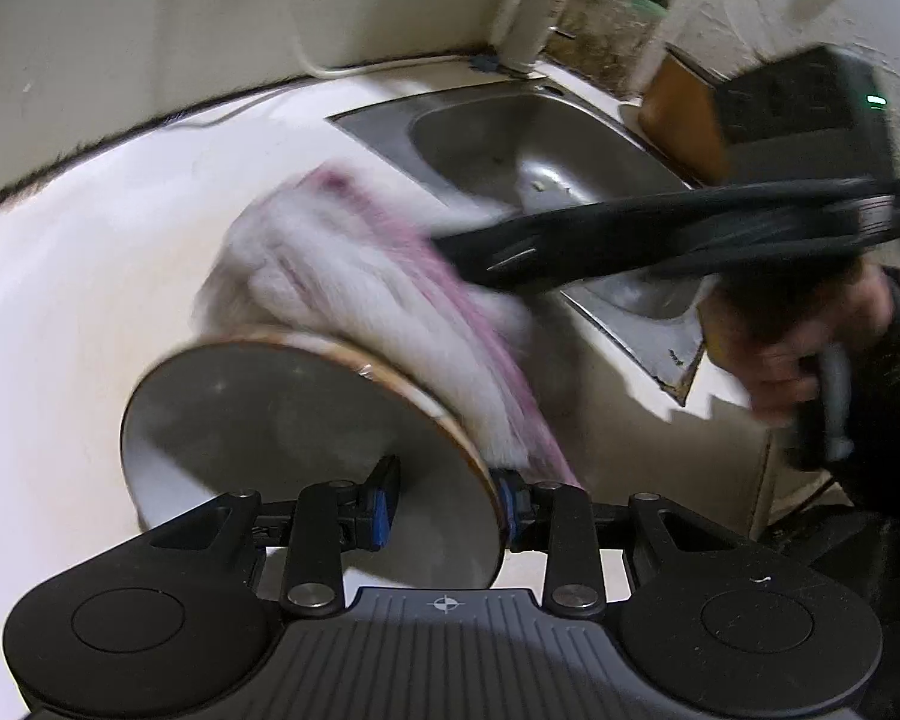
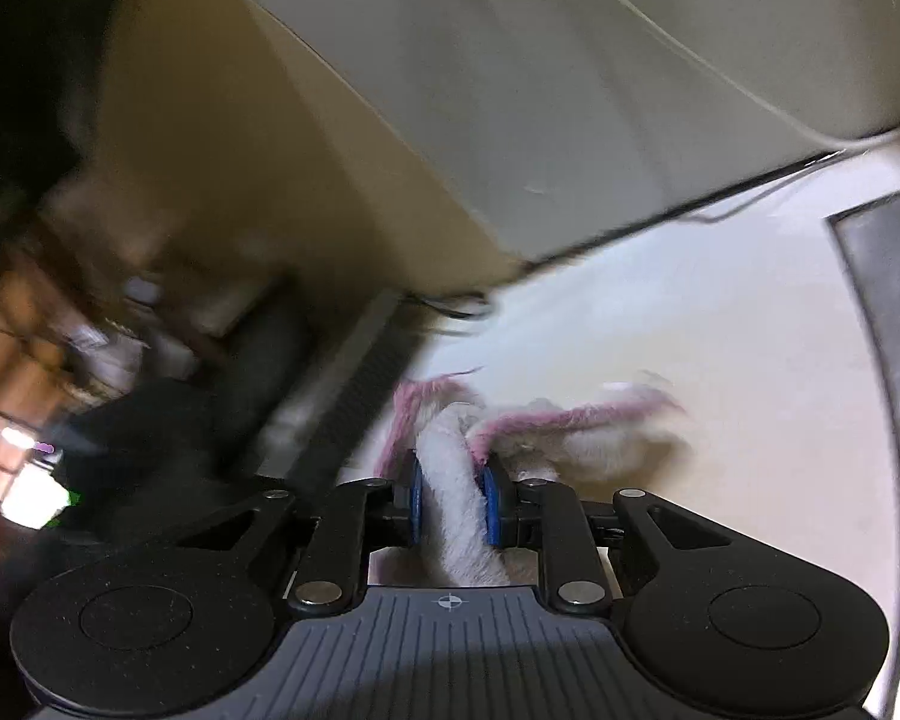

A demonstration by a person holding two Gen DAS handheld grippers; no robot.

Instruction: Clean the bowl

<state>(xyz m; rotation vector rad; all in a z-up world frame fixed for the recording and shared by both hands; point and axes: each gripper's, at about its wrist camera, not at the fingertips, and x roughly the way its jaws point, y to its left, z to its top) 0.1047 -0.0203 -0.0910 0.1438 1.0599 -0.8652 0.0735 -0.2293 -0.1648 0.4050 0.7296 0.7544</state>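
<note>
Bowl (image 1: 306, 456): grey, with a brown rim; held on edge above the white tabletop (image 1: 90, 312), its underside facing the left wrist camera.
Left gripper (image 1: 447, 507): fingers pinching the bowl at its rim, one blue pad against the underside, the other on the far side of the rim.
Cloth (image 1: 354, 276): white, fluffy, with pink-purple stripes; pressed against the far side of the bowl and spilling over its upper edge; blurred.
Right gripper (image 2: 453, 504): fingers pinching a thick fold of the cloth between the two blue pads; the rest of the cloth bunches beyond the tips.
Right hand (image 1: 810, 348): grips the handle of the right gripper at the right edge of the left wrist view, dark sleeve behind it.
Sink (image 1: 510, 138): steel basin set into the tabletop, beyond the bowl and cloth, near the wall corner.
Cable (image 1: 390, 63): white, running along the foot of the wall behind the tabletop.
Image quality: right wrist view heavily blurred on its left side; objects there cannot be identified.
</note>
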